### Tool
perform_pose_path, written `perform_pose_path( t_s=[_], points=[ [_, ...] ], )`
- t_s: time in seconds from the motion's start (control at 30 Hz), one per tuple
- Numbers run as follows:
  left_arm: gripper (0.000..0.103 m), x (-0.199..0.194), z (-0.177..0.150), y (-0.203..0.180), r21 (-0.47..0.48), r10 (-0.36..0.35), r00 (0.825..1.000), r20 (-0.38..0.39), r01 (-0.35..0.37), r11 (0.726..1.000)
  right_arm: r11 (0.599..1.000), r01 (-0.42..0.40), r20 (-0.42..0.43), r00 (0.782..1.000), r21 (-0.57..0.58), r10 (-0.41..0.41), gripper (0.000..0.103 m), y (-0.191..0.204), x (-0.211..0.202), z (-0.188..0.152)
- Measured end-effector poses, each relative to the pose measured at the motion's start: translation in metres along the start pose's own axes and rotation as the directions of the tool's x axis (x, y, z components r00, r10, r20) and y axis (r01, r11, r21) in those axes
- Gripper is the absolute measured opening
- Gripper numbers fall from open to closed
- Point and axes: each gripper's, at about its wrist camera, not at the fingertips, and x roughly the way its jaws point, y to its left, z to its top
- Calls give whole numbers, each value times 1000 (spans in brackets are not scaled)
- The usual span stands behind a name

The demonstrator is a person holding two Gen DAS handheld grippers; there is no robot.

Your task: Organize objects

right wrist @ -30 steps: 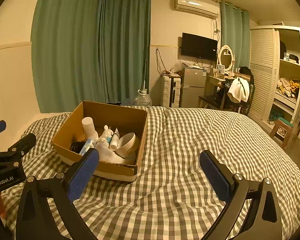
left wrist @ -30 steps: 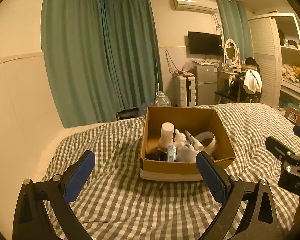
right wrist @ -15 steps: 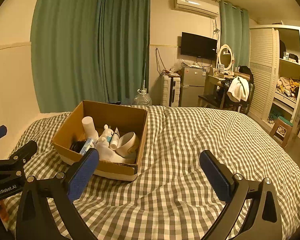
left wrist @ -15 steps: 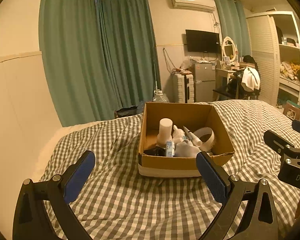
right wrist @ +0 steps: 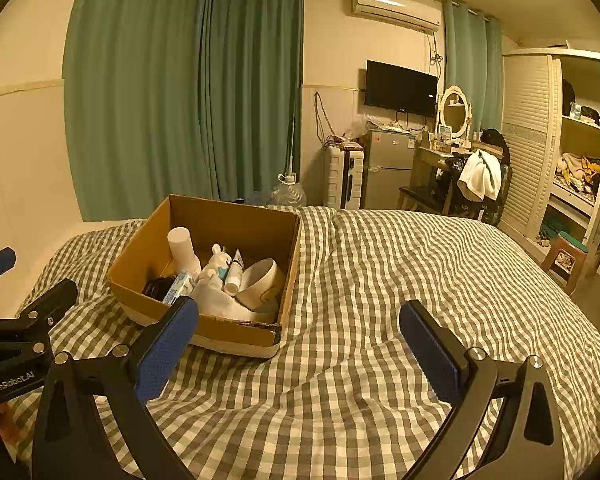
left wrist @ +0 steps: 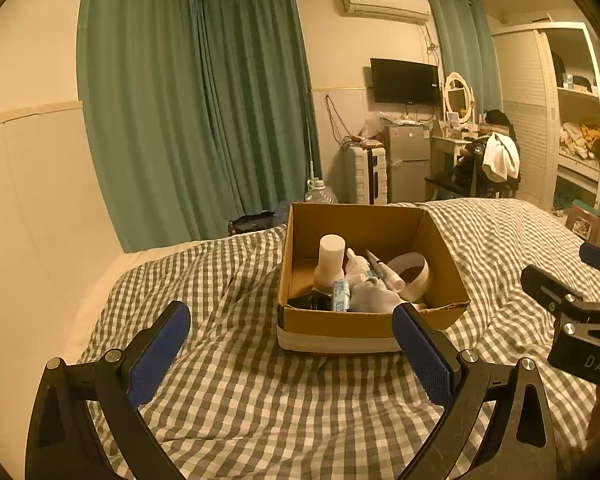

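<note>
An open cardboard box (left wrist: 364, 324) (right wrist: 236, 330) sits on a checked bedspread. It holds a white cylinder bottle (left wrist: 331, 258) (right wrist: 182, 246), a white bowl (left wrist: 414, 276) (right wrist: 260, 282), a tube (left wrist: 384, 270), a small blue-and-white carton (left wrist: 340, 294) (right wrist: 178, 286), a white toy rabbit (right wrist: 216, 262) and a dark item. My left gripper (left wrist: 290, 348) is open and empty, just short of the box. My right gripper (right wrist: 298, 344) is open and empty, to the right of the box front.
The checked bedspread (right wrist: 420, 280) stretches wide to the right of the box. A cream wall panel (left wrist: 40, 220) runs along the left. Beyond the bed stand green curtains (left wrist: 204, 112), a water jug (right wrist: 288, 192), a small fridge (right wrist: 388, 168), a chair and a wardrobe.
The left view has drawn back slightly from the box and lifted a little. The right view is nearly unchanged. Both grippers stay open.
</note>
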Motion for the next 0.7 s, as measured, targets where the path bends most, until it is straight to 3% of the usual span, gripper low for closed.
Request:
perform_pose_path(
  t_s=[0.43,0.7],
  points=[
    [103,3,-2,-2,17,-2,1000,-15,3,1000,1000,2,2,1000,-10,-2,101,3,-2,0],
    [103,2,-4,-7,45,36,999,4,-36,998,1000,1,0,1000,-12,-1,101,3,-1,-1]
  ],
)
